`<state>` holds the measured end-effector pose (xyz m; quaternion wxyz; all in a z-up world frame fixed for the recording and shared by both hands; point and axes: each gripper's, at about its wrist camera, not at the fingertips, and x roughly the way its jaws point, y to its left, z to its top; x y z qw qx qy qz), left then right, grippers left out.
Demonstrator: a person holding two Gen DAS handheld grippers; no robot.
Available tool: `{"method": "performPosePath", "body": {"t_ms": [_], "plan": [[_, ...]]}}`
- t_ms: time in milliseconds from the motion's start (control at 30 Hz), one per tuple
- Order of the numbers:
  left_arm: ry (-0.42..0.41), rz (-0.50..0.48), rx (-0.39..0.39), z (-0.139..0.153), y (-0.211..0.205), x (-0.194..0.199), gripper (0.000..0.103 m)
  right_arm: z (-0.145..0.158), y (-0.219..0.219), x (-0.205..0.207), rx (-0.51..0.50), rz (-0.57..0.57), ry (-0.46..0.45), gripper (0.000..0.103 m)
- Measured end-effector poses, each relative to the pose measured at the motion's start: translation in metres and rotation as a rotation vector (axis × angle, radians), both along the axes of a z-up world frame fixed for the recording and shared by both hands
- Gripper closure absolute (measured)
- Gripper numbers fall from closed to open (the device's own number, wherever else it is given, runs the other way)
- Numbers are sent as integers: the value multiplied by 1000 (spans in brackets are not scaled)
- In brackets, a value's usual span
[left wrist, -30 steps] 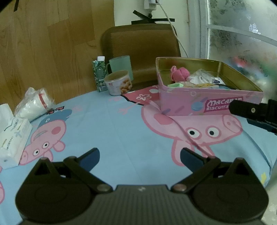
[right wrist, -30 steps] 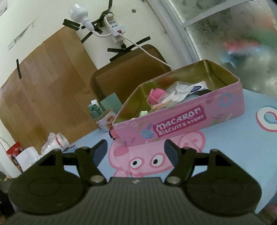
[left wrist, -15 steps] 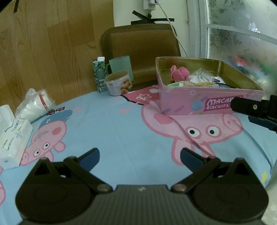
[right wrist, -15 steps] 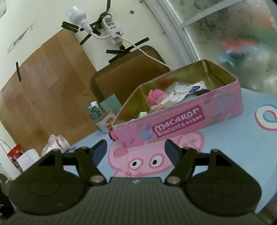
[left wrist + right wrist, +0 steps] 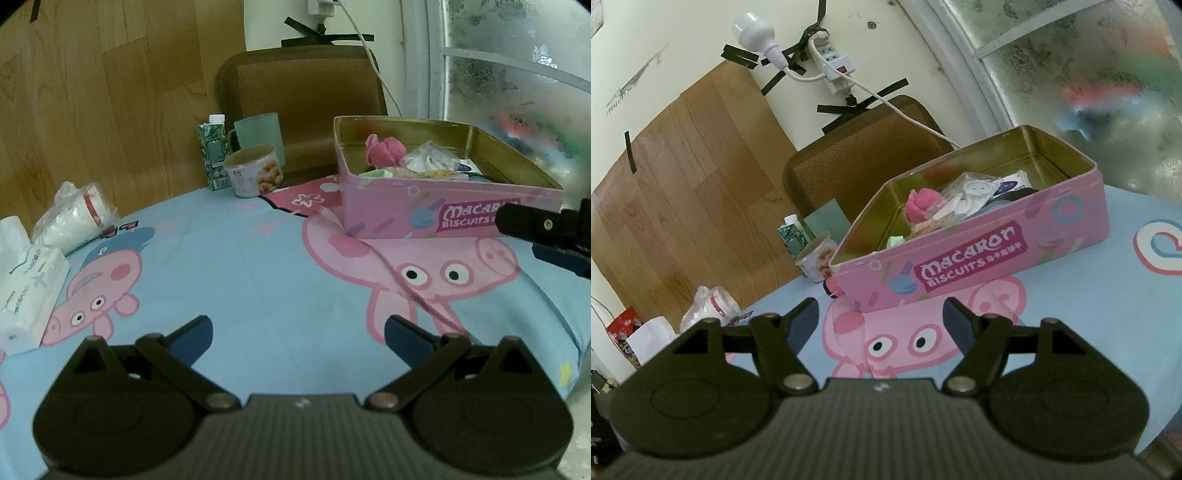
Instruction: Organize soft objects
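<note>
A pink "Macaron Biscuits" tin point(image 5: 399, 218) point(image 5: 1052, 229) stands open on the blue Peppa Pig tablecloth point(image 5: 240, 266). Inside it lie a pink plush toy point(image 5: 384, 149) point(image 5: 921, 201), a clear plastic packet point(image 5: 430, 158) point(image 5: 971, 192), a pale green piece point(image 5: 895, 242) and other small items. My left gripper point(image 5: 298, 332) is open and empty above the cloth, well short of the tin. My right gripper point(image 5: 880, 314) is open and empty, just in front of the tin's long side; one of its fingers point(image 5: 524, 221) shows at the right edge of the left wrist view.
At the table's far edge stand a green drink carton point(image 5: 213, 155), a snack tub point(image 5: 254, 170) and a green cup point(image 5: 258, 129). A bagged stack of cups point(image 5: 74, 216) and a tissue pack point(image 5: 27, 288) lie at the left. A brown chair point(image 5: 303, 103) stands behind.
The right gripper has drawn back slightly from the tin and tilted a little. The left gripper has stayed nearly still. Both stay open.
</note>
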<state>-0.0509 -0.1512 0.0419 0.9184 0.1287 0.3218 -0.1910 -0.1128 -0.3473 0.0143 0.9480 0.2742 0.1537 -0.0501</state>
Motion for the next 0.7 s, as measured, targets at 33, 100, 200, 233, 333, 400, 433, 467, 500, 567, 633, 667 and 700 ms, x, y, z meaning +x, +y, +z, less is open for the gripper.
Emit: {"method": "performPosePath", "body": {"t_ms": [33,100,200,233,333,400,433,467,500,567,633,667,700], "plan": [[1,1,1,0,0,0,0,0,0,0,0,0,0,27],[3,6,2,-1,0,0,0,0,-1,-1,1,1,-1,27],[5,14,-2,-1,1,0,0,0,0,0,0,0,-1,27],[3,21,-2,-1,2,0,0,0,0,-1,0,0,-2,26],[-15,40,0,1,2,-1,0,0,-1,-2,-2,-1,-5,26],[-23,45,-7,2,3,-2,0,1,-1,-3,-3,-2,-8,26],[-25,47,-12,3,4,-2,0,1,-1,-4,-4,-2,-10,26],[-31,51,-13,4,4,-3,0,2,0,-4,-6,-3,-11,26],[-43,59,-10,4,4,-3,0,2,0,-5,-9,-4,-14,26],[-79,80,-3,5,5,-5,0,4,2,-6,-20,-6,-22,26],[-95,86,11,7,5,-7,0,6,4,-8,-33,-8,-29,26],[-97,83,11,8,5,-7,0,7,5,-8,-37,-8,-33,26],[-95,78,11,8,5,-7,0,7,5,-9,-40,-8,-36,26]]}}
